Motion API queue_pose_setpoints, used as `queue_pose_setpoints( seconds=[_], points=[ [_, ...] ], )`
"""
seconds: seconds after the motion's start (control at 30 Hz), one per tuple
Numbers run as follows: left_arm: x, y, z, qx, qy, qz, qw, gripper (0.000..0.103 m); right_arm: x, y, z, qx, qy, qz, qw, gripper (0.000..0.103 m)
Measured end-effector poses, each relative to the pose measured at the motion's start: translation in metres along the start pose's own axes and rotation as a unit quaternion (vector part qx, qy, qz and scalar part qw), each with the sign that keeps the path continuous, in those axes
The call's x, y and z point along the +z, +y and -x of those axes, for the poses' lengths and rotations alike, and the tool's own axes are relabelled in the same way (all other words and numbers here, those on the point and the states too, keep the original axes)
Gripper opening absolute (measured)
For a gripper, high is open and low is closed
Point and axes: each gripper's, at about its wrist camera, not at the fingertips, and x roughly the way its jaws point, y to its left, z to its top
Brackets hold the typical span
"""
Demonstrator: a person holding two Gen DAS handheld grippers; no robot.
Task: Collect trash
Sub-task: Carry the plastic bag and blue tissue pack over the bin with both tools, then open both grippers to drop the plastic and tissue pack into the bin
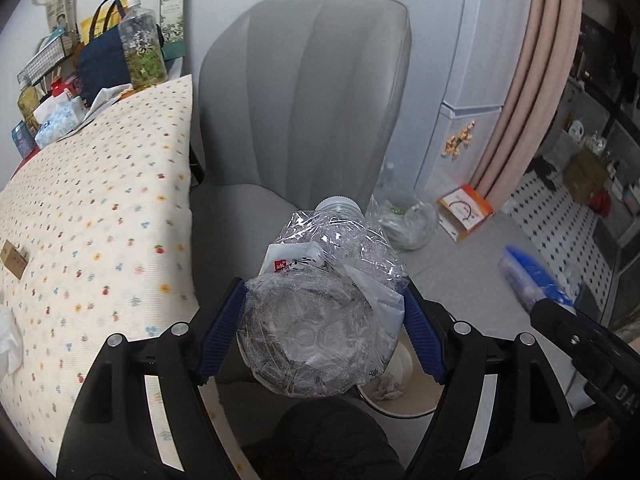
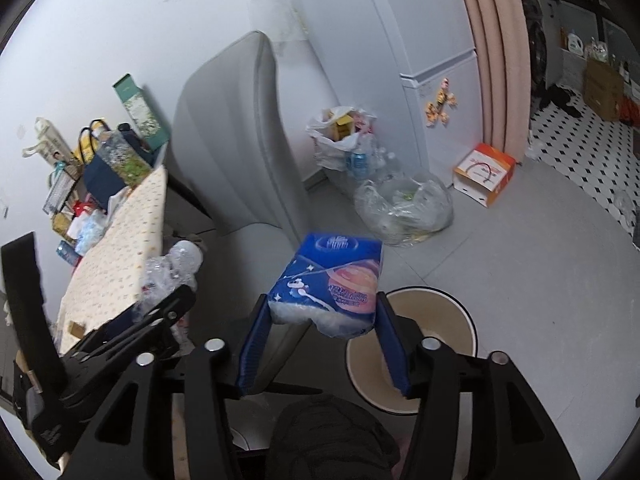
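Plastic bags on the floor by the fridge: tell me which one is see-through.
The clear bag, slumped low on the grey floor nearest the bin. The other, a white bag, stands taller behind it against the fridge, stuffed with boxes.

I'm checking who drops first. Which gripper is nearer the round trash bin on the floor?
Right, probably. The right gripper, holding the blue tissue pack, hangs at the trash bin's rim. The left gripper, holding the crushed bottle, is over toward the table.
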Motion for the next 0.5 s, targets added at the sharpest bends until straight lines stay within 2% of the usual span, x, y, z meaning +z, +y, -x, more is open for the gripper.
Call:
queue_pose_setpoints(
  seconds=[0.03, 0.07, 0.2, 0.37, 0.5],
  points=[
    [-0.001, -0.002, -0.001, 0.001, 0.002, -0.002, 1.0000, 0.075, 0.001, -0.005, -0.002, -0.003, -0.001, -0.007, 1.000, 0.070],
    [0.000, -0.003, -0.003, 0.002, 0.003, -0.004, 1.0000, 0.075, 0.002, -0.010, -0.003, -0.005, -0.004, -0.013, 1.000, 0.076],
    [-0.001, -0.012, -0.007, 0.002, 0.008, -0.010, 0.9999, 0.075, 0.003, -0.023, -0.003, -0.016, -0.008, -0.025, 1.000, 0.079],
    [-0.001, -0.026, -0.014, -0.008, 0.014, -0.026, 0.9995, 0.075, 0.004, -0.040, 0.014, -0.038, -0.026, -0.031, 0.998, 0.092],
    [-0.003, -0.044, -0.019, -0.020, 0.022, -0.040, 0.9988, 0.075, 0.007, -0.057, 0.030, -0.062, -0.044, -0.034, 0.997, 0.095]
  ],
)
